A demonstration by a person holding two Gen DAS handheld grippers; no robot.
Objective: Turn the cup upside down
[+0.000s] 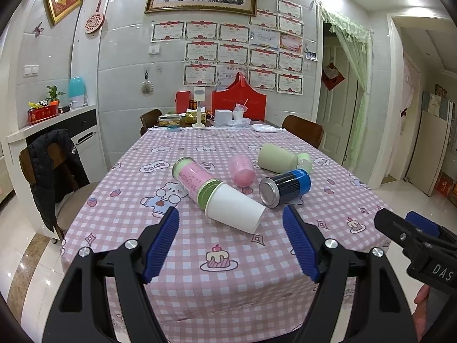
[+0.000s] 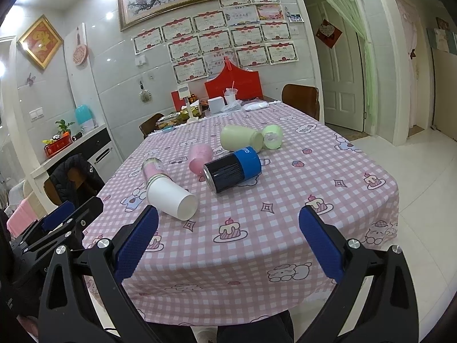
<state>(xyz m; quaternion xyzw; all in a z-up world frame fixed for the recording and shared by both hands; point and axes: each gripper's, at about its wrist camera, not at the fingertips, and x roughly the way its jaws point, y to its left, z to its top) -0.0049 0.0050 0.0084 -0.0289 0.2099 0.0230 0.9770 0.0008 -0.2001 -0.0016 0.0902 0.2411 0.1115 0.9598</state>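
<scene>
On pink checked tablecloth (image 1: 228, 245), white paper cup (image 1: 234, 210) sideways.

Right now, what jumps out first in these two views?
A cluster of toppled containers mid-table: a white paper cup on its side nearest the grippers, a dark blue can right of it, a pink cup behind. Left gripper and right gripper are both open and empty.

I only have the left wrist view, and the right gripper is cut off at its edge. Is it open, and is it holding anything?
Observer: The right gripper is open, with nothing between its blue-padded fingers.
Operator: What is it aimed at?
Observer: Mostly the bare pink checked tablecloth. The white paper cup lies on its side just beyond one fingertip, outside the gap.
</scene>
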